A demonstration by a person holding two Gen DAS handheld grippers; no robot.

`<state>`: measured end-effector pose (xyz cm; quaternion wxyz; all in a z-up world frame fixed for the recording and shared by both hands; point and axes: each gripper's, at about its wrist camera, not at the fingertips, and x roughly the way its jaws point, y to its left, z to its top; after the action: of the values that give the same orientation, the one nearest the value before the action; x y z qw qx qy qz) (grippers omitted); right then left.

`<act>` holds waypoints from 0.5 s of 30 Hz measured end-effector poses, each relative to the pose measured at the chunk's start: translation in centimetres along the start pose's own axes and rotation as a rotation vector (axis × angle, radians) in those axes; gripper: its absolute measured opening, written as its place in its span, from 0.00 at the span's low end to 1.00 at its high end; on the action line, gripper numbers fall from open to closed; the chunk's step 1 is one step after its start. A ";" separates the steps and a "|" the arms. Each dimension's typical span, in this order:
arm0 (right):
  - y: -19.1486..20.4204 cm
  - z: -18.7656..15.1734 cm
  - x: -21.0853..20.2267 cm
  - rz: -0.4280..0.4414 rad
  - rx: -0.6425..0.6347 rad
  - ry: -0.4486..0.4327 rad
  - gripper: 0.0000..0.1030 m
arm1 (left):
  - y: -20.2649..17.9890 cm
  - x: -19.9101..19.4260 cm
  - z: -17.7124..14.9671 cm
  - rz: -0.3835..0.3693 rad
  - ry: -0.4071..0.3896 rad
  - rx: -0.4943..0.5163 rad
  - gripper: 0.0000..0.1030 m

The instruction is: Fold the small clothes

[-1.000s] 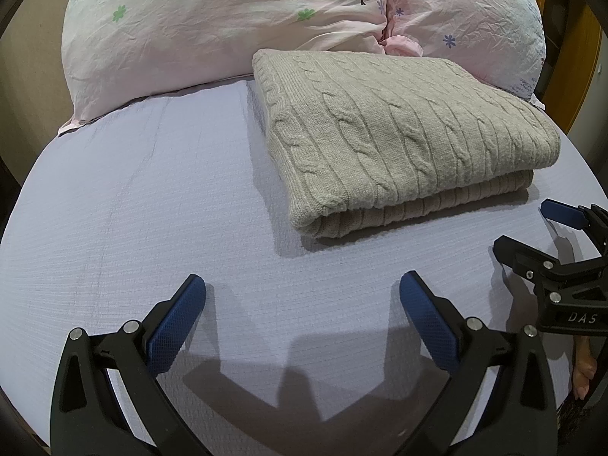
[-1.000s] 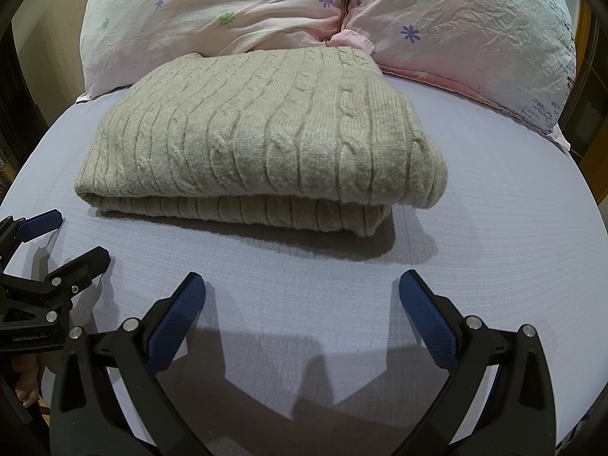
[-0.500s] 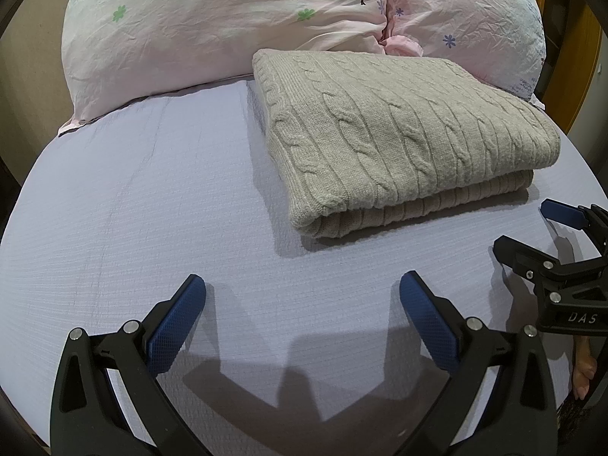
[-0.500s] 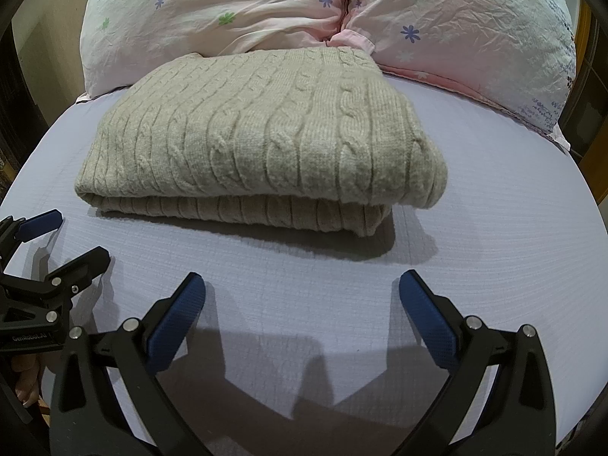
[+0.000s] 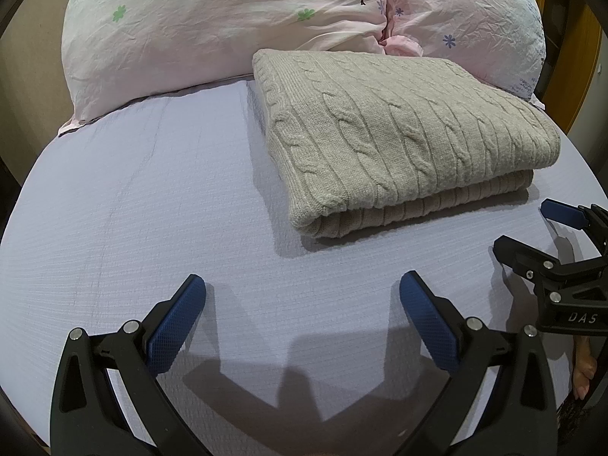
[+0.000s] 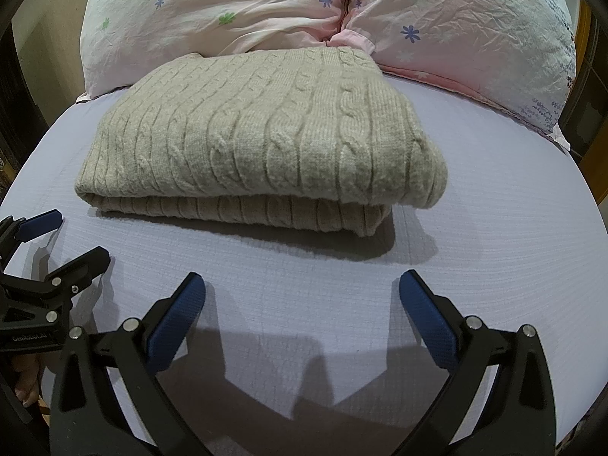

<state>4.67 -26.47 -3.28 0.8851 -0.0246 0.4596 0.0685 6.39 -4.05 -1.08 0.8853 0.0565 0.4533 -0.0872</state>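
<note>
A beige cable-knit sweater lies folded in a neat rectangle on the lilac bed sheet, its far edge against the pillows. It also shows in the right wrist view. My left gripper is open and empty, hovering over bare sheet in front of the sweater's left corner. My right gripper is open and empty, in front of the sweater's right half. Each gripper shows in the other's view, the right one at the right edge and the left one at the left edge.
Two pink floral pillows lie along the head of the bed behind the sweater. A wooden frame stands at the far right. The sheet spreads around the sweater to the bed's edges.
</note>
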 end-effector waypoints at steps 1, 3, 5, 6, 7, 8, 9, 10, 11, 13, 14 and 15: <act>0.0 0.0 0.0 0.000 0.000 0.000 0.98 | 0.0 0.0 0.0 0.000 0.000 0.000 0.99; 0.0 0.0 0.0 0.000 0.000 0.000 0.98 | 0.0 0.0 0.0 0.000 0.000 0.000 0.99; 0.0 0.0 0.0 0.000 0.000 0.000 0.98 | 0.0 0.0 0.0 0.000 0.000 0.000 0.99; 0.0 0.0 0.0 0.000 0.000 0.000 0.98 | 0.0 0.0 0.0 0.000 0.000 0.000 0.99; 0.0 0.0 0.0 0.000 0.000 0.000 0.98 | 0.0 0.0 0.0 0.000 0.000 -0.001 0.99; 0.0 0.0 0.0 0.000 0.000 -0.001 0.98 | 0.0 0.0 0.0 0.000 0.000 -0.001 0.99; 0.0 0.0 0.0 0.000 0.000 -0.001 0.98 | 0.0 0.0 0.0 0.000 0.000 -0.001 0.99; 0.0 0.0 0.0 0.000 0.000 0.000 0.98 | 0.0 0.0 0.0 0.000 0.000 0.000 0.99; 0.0 0.0 0.0 0.000 0.000 -0.001 0.98 | 0.1 0.0 0.0 0.000 0.001 -0.001 0.99; 0.0 0.0 0.0 0.000 0.000 -0.001 0.98 | 0.0 0.0 0.1 0.000 0.002 0.000 0.99; 0.0 0.0 0.0 0.000 0.000 -0.001 0.98 | 0.0 0.0 0.1 0.000 0.002 -0.001 0.99; 0.0 0.0 0.0 0.000 0.000 -0.001 0.98 | 0.0 0.0 0.1 0.000 0.002 0.000 0.99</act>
<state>4.66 -26.49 -3.29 0.8852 -0.0246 0.4594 0.0686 6.49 -4.07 -1.06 0.8849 0.0565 0.4540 -0.0872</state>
